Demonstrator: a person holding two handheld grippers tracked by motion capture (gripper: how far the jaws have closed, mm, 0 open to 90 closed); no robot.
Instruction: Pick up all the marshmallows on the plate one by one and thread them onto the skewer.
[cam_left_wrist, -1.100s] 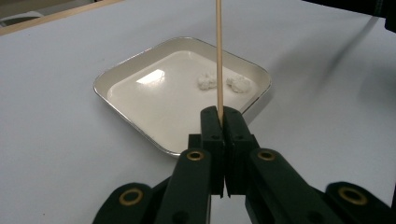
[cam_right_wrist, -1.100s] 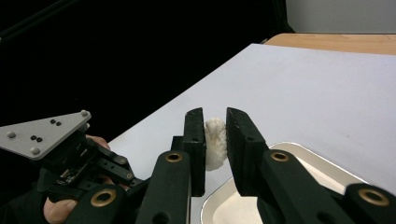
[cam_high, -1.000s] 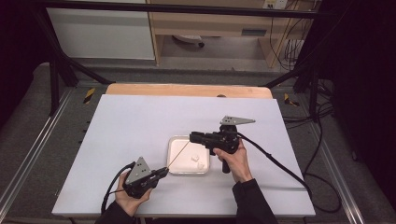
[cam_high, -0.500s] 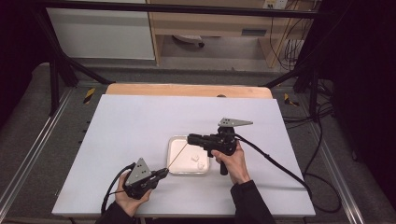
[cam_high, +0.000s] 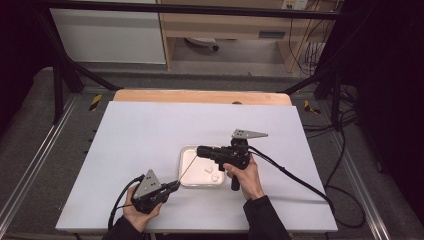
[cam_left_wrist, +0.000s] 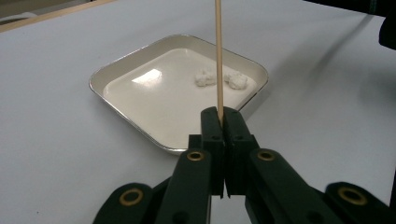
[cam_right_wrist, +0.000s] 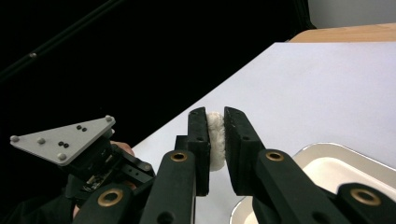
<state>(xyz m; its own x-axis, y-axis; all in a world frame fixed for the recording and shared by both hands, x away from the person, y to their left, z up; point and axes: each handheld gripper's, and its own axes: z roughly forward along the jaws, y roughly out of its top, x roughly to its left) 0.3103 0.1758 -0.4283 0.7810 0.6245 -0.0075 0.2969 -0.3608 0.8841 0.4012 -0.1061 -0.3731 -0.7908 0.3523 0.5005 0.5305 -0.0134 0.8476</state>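
Near the frame's lower middle, the left gripper (cam_high: 176, 185) pinched a wooden skewer (cam_left_wrist: 217, 56) while the right gripper (cam_right_wrist: 215, 122) squeezed a white lump (cam_right_wrist: 215, 140) above the tray (cam_high: 186, 180).

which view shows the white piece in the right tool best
The right gripper view: the white piece sits close up, pinched between the right tool's jaws. In the high view the tool hides it above the tray. The left gripper view has two other white pieces in the tray.

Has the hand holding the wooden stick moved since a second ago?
No. The left gripper stays beside the tray's near-left corner, gripping the skewer.
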